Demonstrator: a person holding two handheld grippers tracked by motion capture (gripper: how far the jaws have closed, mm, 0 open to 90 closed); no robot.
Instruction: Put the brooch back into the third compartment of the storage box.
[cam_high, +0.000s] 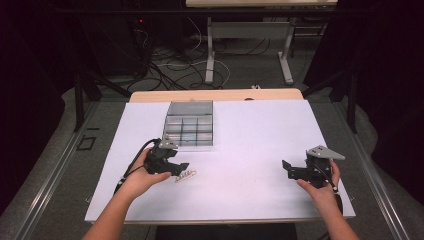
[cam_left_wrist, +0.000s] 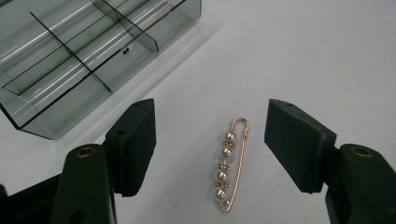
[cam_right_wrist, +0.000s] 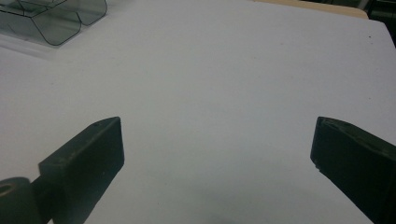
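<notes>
— Where the gold pin (cam_left_wrist: 229, 164) lies: flat on the white desk (cam_high: 250, 140), strung with four pearls, framed between the two jaws of the left tongs (cam_left_wrist: 210, 147) without touching either.

— And from above?

— Seen as a small pale sliver (cam_high: 185, 175) just off the tip of the left tongs (cam_high: 181, 169), near the front of the desk, toward its left side.

— State of those tongs?

— Spread wide, nothing gripped, held low over the desk by the left hand (cam_high: 142, 175), cable trailing back along the forearm.

— Anything close by?

— Smoky clear organiser box (cam_high: 189, 125) just beyond the left tongs, divided into small compartments, sitting toward the far left of the desk. In the left gripper view, its near corner (cam_left_wrist: 56, 102) up and to the left of the pin, well apart from it; a tiny dark speck visible on one compartment floor, too small to identify.

— Other side?

— Right tongs (cam_high: 286, 170) well apart from the pin, at the right front of the desk, held by the right hand (cam_high: 320, 182), grey three-cornered plate on top. Jaws also wide apart (cam_right_wrist: 217, 172), bare white surface between them; a corner of the box (cam_right_wrist: 51, 18) far off at upper left of that view.
</notes>
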